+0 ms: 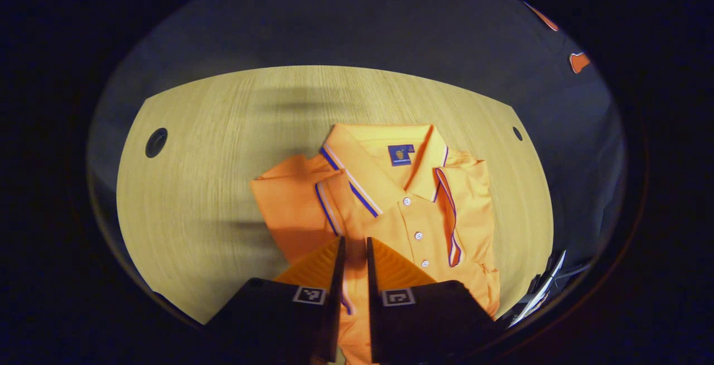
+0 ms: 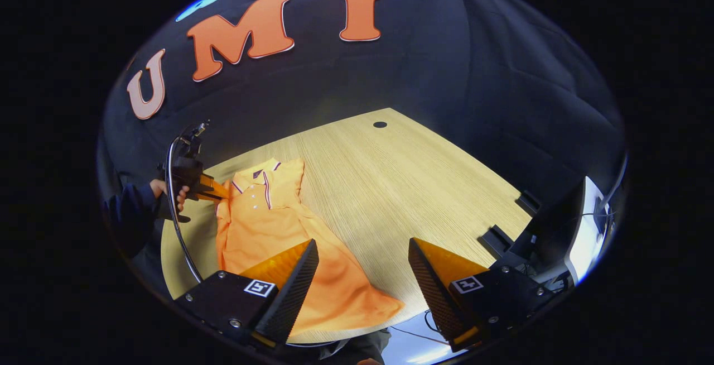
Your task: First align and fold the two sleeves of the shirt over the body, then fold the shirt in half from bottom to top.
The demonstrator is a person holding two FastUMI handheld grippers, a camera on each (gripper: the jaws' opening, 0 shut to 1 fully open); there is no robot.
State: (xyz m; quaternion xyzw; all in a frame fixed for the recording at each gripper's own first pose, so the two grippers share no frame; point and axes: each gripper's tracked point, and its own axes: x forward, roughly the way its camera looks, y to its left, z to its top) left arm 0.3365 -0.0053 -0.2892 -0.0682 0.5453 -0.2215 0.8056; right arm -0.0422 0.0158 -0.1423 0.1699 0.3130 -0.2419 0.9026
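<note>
Pale wood-grain table (image 2: 424, 186) fills the booth, with black cloth walls behind it and a small round hole (image 2: 380, 124) near its far edge. On it lies the orange polo shirt (image 2: 268, 225), face up, collar toward the far side and hem toward the near edge, on the left part of the tabletop.

In the left gripper view the shirt's lower body is cut off behind the gripper's own fingers, and the hem cannot be seen. The collar (image 1: 390, 158) with its blue label, the button placket and one striped sleeve (image 1: 452, 214) lying over the right chest show clearly there. The other sleeve (image 1: 290, 209) sticks out to the left, its cuff running down between the fingers.

The right gripper view gives the whole garment, hem spread near the table's near edge, and also a hand (image 2: 167, 195) in a dark sleeve holding the left gripper at the shirt's left shoulder.

The left gripper (image 1: 355, 253) has its jaws nearly together with a strip of sleeve fabric in the narrow gap; whether both fingers press it I cannot tell. The right gripper (image 2: 362, 259) hovers spread wide above the hem, holding nothing.

A monitor (image 2: 580, 236) stands cut off at the far right.
</note>
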